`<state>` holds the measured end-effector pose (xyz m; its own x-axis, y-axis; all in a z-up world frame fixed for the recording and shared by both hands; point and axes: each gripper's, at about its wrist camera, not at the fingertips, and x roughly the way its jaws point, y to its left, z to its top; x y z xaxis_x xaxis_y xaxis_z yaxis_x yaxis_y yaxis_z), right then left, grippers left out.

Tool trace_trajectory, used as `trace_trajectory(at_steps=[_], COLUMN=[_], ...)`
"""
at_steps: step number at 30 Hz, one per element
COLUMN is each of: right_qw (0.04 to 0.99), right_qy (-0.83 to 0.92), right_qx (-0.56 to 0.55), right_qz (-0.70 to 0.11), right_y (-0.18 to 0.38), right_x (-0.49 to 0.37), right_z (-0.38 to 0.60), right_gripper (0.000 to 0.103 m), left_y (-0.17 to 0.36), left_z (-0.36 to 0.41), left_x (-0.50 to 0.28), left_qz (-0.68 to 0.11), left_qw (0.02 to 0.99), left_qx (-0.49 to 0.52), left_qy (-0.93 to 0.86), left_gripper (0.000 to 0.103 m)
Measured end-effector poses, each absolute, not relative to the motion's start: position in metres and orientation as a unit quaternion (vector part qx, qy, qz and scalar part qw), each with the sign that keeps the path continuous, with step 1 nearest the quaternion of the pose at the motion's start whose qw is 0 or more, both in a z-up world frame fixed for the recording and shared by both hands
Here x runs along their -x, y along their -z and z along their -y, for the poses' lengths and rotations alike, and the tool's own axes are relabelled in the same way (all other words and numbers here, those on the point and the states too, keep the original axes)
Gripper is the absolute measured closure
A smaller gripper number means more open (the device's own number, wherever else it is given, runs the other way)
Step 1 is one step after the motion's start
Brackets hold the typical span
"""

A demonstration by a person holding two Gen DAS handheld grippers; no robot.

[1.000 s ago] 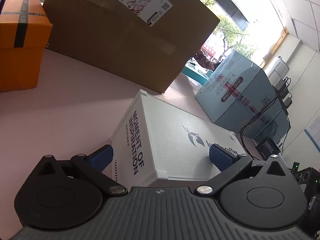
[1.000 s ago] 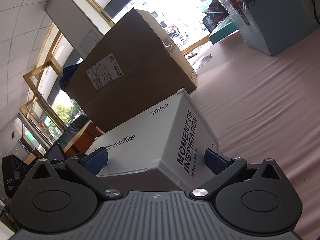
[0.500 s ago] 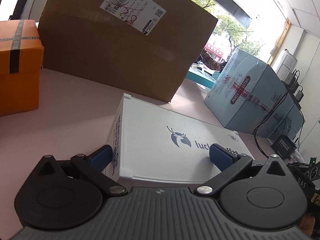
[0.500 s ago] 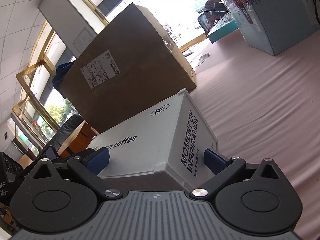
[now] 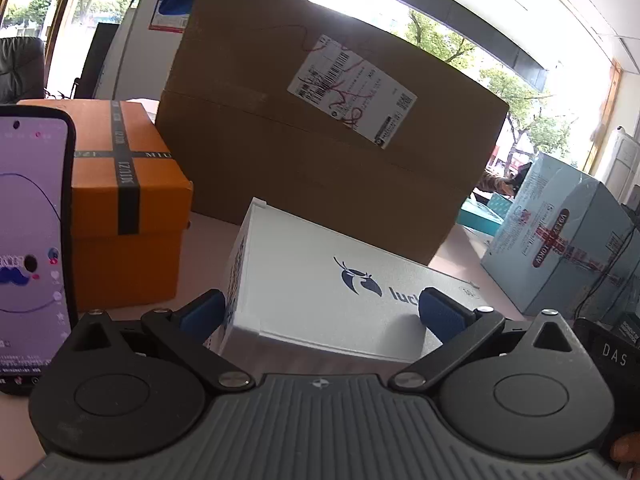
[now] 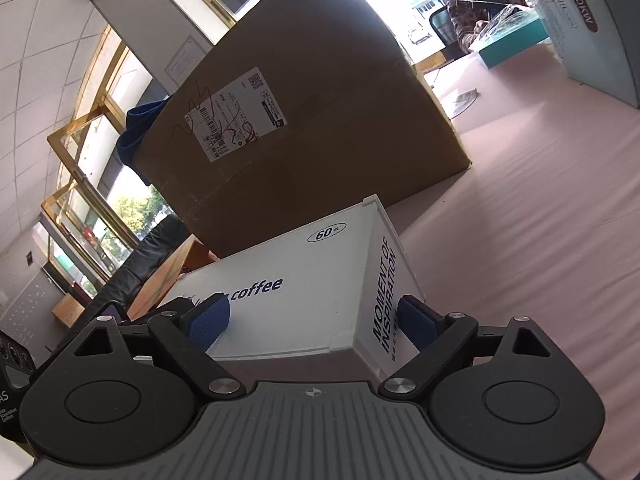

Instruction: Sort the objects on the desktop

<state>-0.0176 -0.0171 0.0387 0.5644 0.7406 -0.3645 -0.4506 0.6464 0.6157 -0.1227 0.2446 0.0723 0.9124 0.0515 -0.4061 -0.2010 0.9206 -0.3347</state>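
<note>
Pink desktop point(image 6: 540, 240) runs out under a big brown carton point(image 5: 320, 152), with my white coffee box point(image 5: 340, 288) just in front of it. Both tools pinch that box: left gripper point(image 5: 320, 316) across one end, right gripper point(image 6: 312, 320) around a corner. I judge the corner grip shallow; uneven lifting could twist the box loose. Only the left view shows the orange box point(image 5: 124, 208) and phone point(image 5: 32, 240).
</note>
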Motion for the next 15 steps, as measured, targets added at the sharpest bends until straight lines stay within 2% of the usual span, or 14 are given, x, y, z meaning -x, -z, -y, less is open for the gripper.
trace_trajectory(at_steps=[8,15], right_qw=[0.867,0.863], right_qy=[-0.359,-0.367], right_qx=[-0.190,-0.200], right_qz=[-0.288,-0.285], right_y=[-0.034,-0.031], right_x=[0.020,0.016], right_z=[-0.013,-0.010], right_gripper=[0.013,0.013], left_y=[-0.063,-0.062], left_z=[-0.274,-0.275], left_x=[0.112,0.113], left_qz=[-0.222,-0.218], left_qw=[0.947,0.948], left_qx=[0.218,0.218], left_qy=[-0.085,-0.083], left_gripper=[0.000,0.000])
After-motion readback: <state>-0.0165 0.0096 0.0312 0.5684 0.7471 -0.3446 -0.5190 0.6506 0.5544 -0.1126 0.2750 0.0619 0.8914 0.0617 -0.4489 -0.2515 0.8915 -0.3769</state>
